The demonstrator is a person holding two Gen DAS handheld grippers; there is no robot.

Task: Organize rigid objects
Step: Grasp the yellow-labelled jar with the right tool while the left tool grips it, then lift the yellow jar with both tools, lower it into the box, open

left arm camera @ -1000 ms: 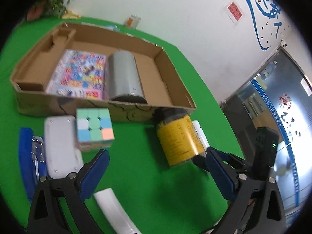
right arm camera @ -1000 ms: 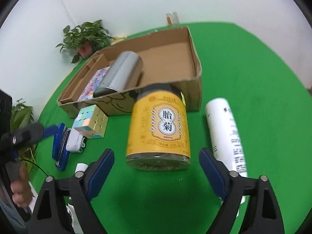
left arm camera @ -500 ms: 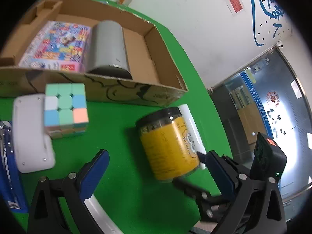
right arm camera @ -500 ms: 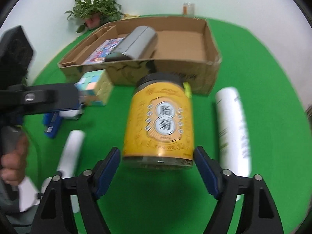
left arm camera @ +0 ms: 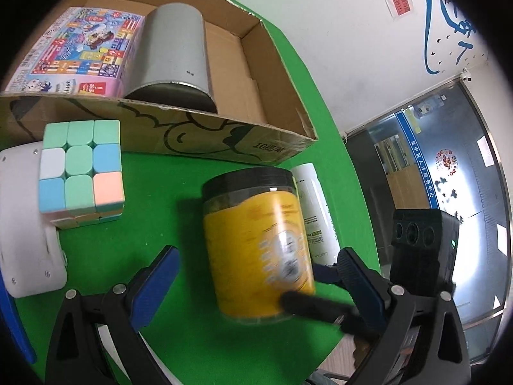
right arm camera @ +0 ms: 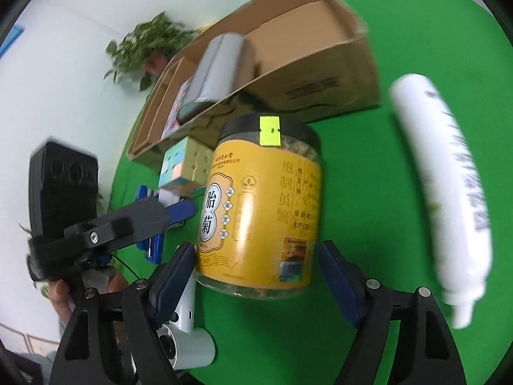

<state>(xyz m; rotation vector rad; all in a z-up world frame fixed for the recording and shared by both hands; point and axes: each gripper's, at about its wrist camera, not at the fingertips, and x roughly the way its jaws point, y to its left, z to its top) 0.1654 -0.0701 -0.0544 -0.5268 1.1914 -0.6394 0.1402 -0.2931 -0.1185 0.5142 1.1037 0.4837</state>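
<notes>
A yellow-labelled jar with a black lid (right arm camera: 259, 211) stands on the green table, also seen in the left wrist view (left arm camera: 256, 243). My right gripper (right arm camera: 256, 266) is open with its blue pads on either side of the jar's base, not clamped. My left gripper (left arm camera: 256, 272) is open, its pads wide either side of the same jar. A cardboard box (left arm camera: 224, 141) behind holds a grey cylinder (left arm camera: 174, 51) and a colourful flat box (left arm camera: 77, 48). A pastel puzzle cube (left arm camera: 80, 173) sits in front of the box.
A white tube (right arm camera: 445, 186) lies right of the jar. A white device (left arm camera: 22, 224) lies left of the cube. A blue stapler (right arm camera: 154, 243) and a white cylindrical gadget (right arm camera: 189, 346) lie at the left. A potted plant (right arm camera: 147, 48) stands behind the box.
Both grippers have moved closer to the jar. The right gripper now straddles its base and the view has swung left. The left gripper has come in beside it.
</notes>
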